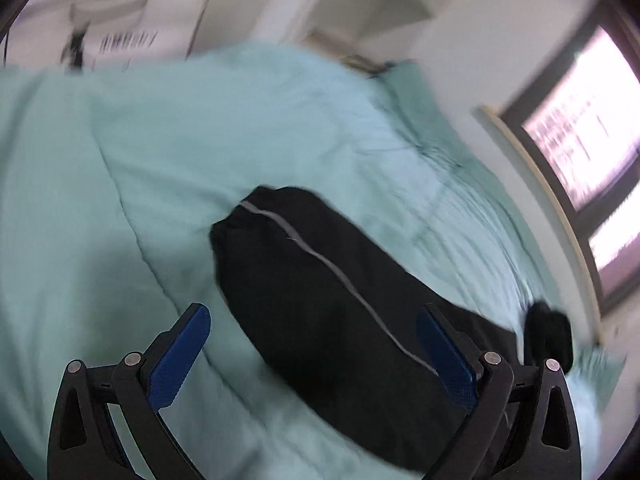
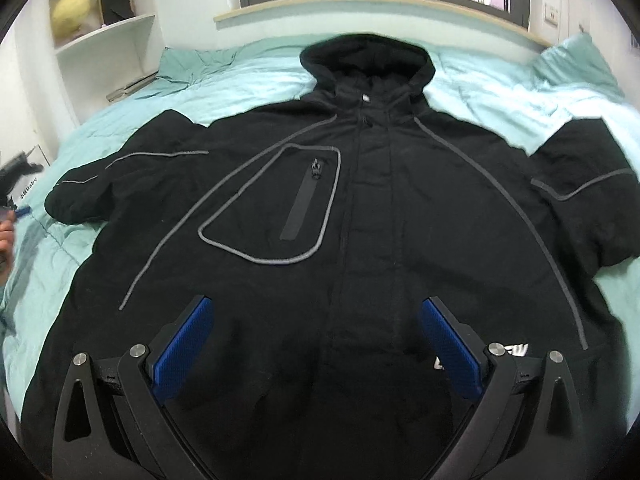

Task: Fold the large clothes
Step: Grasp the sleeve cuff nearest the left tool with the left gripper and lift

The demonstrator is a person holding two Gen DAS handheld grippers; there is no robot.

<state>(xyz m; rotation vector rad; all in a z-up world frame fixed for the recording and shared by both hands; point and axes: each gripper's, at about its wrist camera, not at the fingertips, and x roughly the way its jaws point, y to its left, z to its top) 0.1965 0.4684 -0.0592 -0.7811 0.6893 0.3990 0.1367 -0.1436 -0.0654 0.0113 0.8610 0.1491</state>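
The jacket [image 2: 360, 208] lies flat, face up on the bed [image 2: 248, 72], nothing folded yet — both hand-held grippers, left [image 1: 316, 320] and right [image 2: 316, 316], hover released, so next is probably grasping a sleeve [image 1: 304, 272].

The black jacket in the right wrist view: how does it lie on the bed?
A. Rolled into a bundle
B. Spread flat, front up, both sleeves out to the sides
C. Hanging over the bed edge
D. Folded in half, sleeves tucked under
B: the black jacket lies open and flat on the green bed cover, chest pocket and hood facing up, one sleeve out to each side.
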